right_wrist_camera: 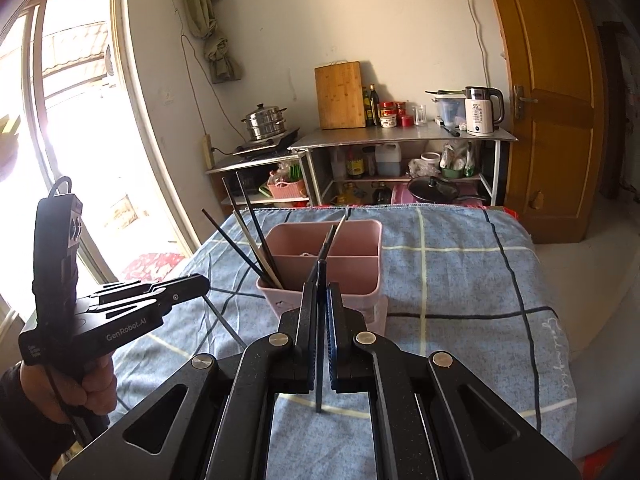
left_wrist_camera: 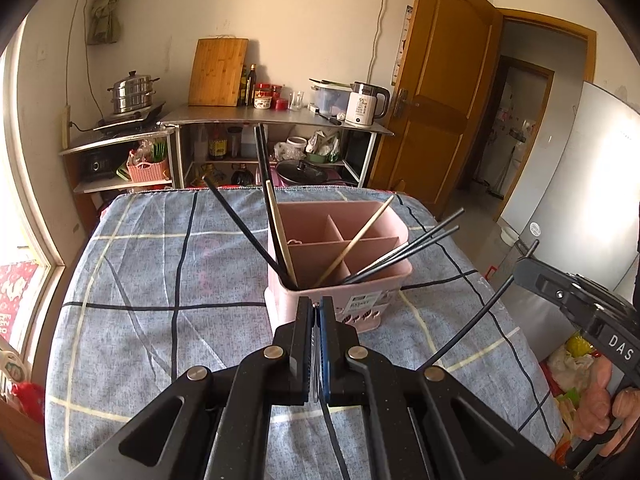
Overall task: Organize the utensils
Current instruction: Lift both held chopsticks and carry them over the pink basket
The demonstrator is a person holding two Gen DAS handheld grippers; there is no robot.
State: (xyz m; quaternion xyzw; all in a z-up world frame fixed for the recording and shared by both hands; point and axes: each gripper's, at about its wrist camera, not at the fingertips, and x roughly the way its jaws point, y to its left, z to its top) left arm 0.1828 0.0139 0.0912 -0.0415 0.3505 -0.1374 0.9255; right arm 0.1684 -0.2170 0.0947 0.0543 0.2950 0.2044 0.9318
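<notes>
A pink utensil holder (left_wrist_camera: 360, 240) with divided compartments stands on the checked tablecloth; it also shows in the right wrist view (right_wrist_camera: 320, 276). Several black and wooden chopsticks (left_wrist_camera: 280, 236) lean in its compartments. My left gripper (left_wrist_camera: 316, 304) is shut on a black chopstick (left_wrist_camera: 334, 436) that runs back under the jaws, just before the holder's near wall. My right gripper (right_wrist_camera: 321, 286) is shut on a black chopstick (right_wrist_camera: 319, 384), held upright at the holder's near rim. The left gripper's body (right_wrist_camera: 120, 304) shows at the left of the right wrist view.
The table (left_wrist_camera: 160, 260) carries a blue-grey checked cloth. Behind it stands a metal shelf unit (left_wrist_camera: 276, 120) with a cutting board, bottles, a kettle and pots. A wooden door (left_wrist_camera: 436, 92) is at the right, a window (right_wrist_camera: 80, 120) at the left.
</notes>
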